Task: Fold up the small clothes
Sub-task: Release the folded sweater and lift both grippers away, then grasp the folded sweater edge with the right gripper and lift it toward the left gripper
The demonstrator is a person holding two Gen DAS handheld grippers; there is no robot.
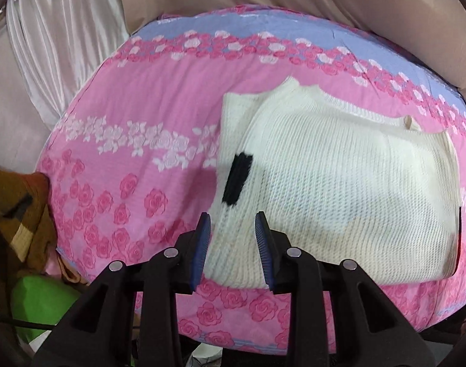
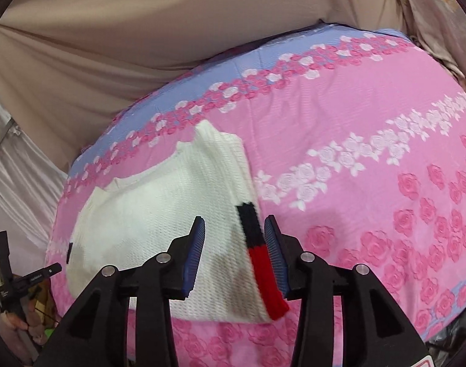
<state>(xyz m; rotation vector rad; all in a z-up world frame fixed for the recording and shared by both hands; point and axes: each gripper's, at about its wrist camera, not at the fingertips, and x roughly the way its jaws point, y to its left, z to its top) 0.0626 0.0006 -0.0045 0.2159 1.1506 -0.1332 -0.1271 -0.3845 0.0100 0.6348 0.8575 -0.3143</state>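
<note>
Item: white knit sweater (image 1: pixel 324 183), partly folded on the pink flowered bedcover (image 1: pixel 125 116); your left gripper (image 1: pixel 233 244) and right gripper (image 2: pixel 234 253), jaws parted, empty, above its near edge—square corners before creasing.

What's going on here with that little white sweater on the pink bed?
A person holding a clamp-like gripper in each hand is folding a small white knit sweater on a pink rose-print bedspread. The sweater lies partly folded, its black and red cuff along one edge. The left gripper and right gripper both hover above it with jaws open, holding nothing.
</note>
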